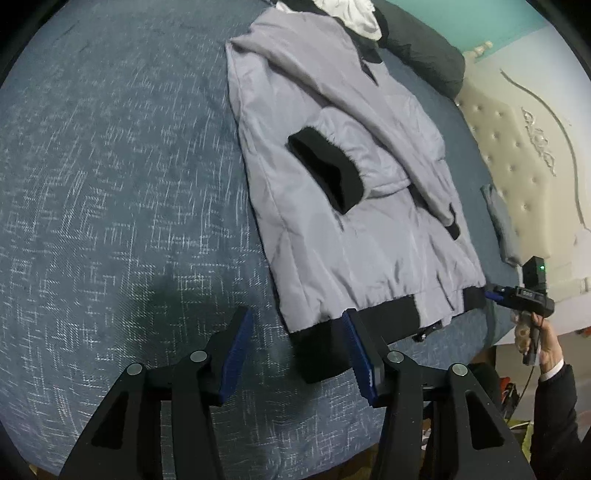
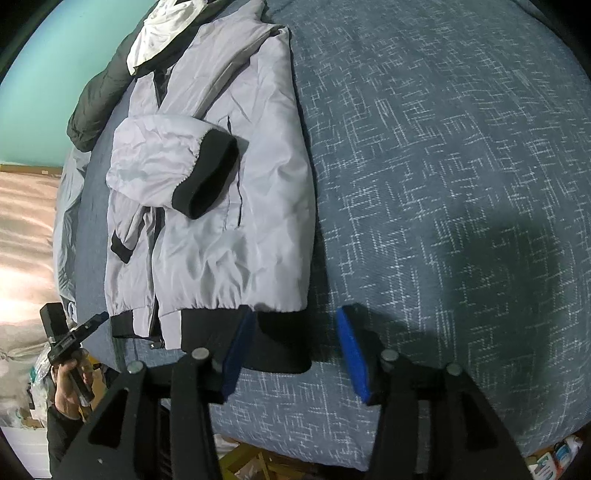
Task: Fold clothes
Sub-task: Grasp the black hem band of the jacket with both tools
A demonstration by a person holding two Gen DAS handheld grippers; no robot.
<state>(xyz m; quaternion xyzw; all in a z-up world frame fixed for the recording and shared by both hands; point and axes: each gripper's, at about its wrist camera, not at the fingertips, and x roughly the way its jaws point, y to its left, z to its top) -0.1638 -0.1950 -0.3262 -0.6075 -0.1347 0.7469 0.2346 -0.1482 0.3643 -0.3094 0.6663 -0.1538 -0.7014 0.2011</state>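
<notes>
A light grey jacket (image 1: pixel 332 177) with black cuffs and a black hem lies flat on the blue bed (image 1: pixel 110 184), both sleeves folded across its body. It also shows in the right wrist view (image 2: pixel 229 206). My left gripper (image 1: pixel 295 354) is open, its fingers straddling the near-left corner of the black hem (image 1: pixel 321 350). My right gripper (image 2: pixel 295 350) is open around the opposite hem corner (image 2: pixel 280 343). In the left wrist view the other gripper (image 1: pixel 517 295) sits at the hem's far corner. In the right wrist view the other gripper (image 2: pixel 74 336) is at the left hem corner.
A dark green garment (image 1: pixel 424 51) and a white cloth (image 1: pixel 351 14) lie beyond the jacket's collar. A cream tufted headboard (image 1: pixel 517 147) stands at the right. A folded grey item (image 1: pixel 502 221) rests by it. The bed edge runs just below both grippers.
</notes>
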